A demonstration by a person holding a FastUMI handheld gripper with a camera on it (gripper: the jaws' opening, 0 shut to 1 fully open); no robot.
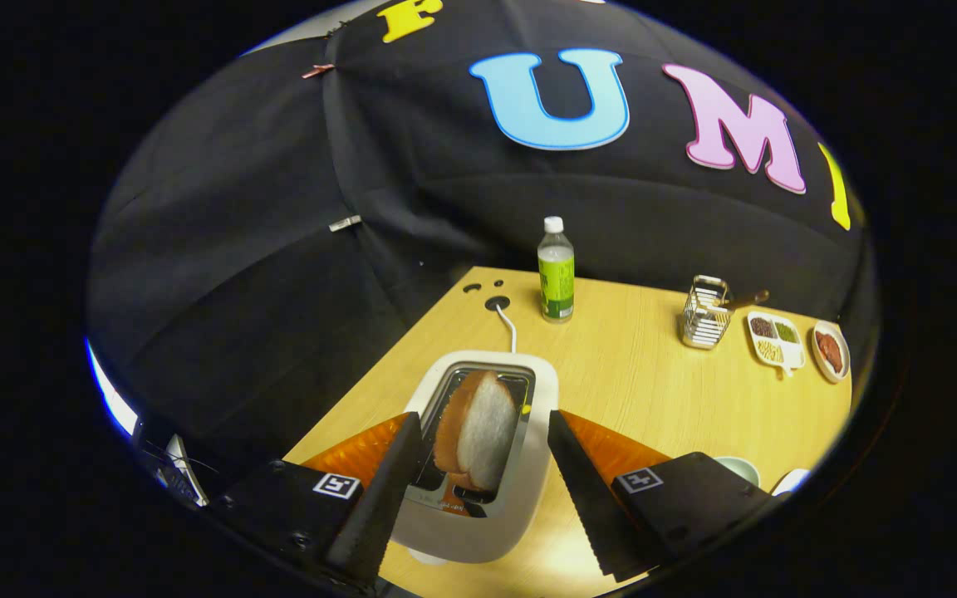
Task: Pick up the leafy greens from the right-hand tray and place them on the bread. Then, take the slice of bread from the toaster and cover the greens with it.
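The table [653,374] is pale wood grain with a soft sheen. The toaster [528,482] has smooth cream plastic sides and a shiny metal top. The rack [704,314] is bright wire. The gripper's [483,482] spread fingers [582,490] are matt black with toothed edges.

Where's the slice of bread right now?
The bread slice stands in the white toaster slot, between the open gripper fingers, nearer than the green-labelled bottle.
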